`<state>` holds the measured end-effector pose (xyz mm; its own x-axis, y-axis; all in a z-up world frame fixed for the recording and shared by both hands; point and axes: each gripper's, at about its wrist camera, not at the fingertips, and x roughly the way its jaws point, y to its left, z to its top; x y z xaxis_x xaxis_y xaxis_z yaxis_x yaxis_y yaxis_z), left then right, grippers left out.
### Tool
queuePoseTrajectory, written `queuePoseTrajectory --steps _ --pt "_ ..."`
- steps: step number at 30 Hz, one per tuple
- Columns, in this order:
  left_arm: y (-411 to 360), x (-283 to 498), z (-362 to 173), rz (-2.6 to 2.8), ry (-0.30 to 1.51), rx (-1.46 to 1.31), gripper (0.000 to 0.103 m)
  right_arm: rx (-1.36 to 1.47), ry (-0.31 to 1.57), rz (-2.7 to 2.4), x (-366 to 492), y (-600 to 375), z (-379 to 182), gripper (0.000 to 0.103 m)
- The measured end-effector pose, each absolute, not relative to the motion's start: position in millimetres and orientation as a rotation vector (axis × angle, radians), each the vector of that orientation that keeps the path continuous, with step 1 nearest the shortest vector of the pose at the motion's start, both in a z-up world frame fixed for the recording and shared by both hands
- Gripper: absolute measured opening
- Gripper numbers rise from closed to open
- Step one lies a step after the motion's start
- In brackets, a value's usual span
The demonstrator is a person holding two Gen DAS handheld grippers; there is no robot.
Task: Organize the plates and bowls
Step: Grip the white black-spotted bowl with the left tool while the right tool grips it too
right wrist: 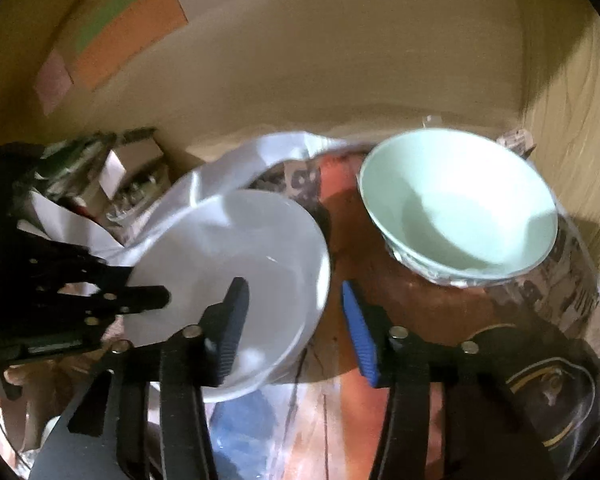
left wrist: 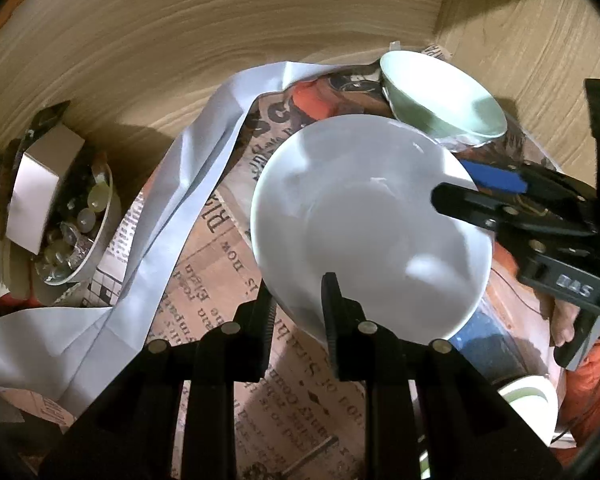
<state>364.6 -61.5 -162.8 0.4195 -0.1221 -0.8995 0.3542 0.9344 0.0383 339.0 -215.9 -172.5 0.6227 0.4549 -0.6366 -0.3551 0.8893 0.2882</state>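
Note:
A white bowl (left wrist: pixel 364 216) (right wrist: pixel 236 264) sits at the centre, tilted over the newspaper-print mat. My left gripper (left wrist: pixel 300 296) (right wrist: pixel 156 300) is shut on its near rim, one finger inside the bowl and one outside. My right gripper (right wrist: pixel 294 292) (left wrist: pixel 456 184) straddles the opposite rim. Its black finger (right wrist: pixel 232 320) rests inside the bowl, while the blue pad (right wrist: pixel 358 336) stands outside with a visible gap to the wall. A pale green bowl (left wrist: pixel 440 92) (right wrist: pixel 460 216) stands apart behind the white one, near the corner.
A white cloth strip (left wrist: pixel 188 184) trails left of the bowls. At the far left stands a dish of glass beads (left wrist: pixel 72 224) with a white box in it. Wooden walls (left wrist: pixel 220 40) close in behind and on the right. A green-rimmed cup (left wrist: pixel 532 400) stands at the lower right.

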Motion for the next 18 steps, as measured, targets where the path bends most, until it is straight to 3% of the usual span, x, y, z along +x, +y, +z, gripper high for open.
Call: queuePoseTrajectory --steps 6,18 --pt "-55.1 368.8 -163.5 -0.272 1.085 0.201 0.022 0.145 0.792 0.491 341.7 -212.5 -178.9 0.022" --pt "-49.6 359.4 -146.8 -0.251 1.038 0.190 0.017 0.143 0.729 0.472 326.8 -211.1 -158.5 0.022"
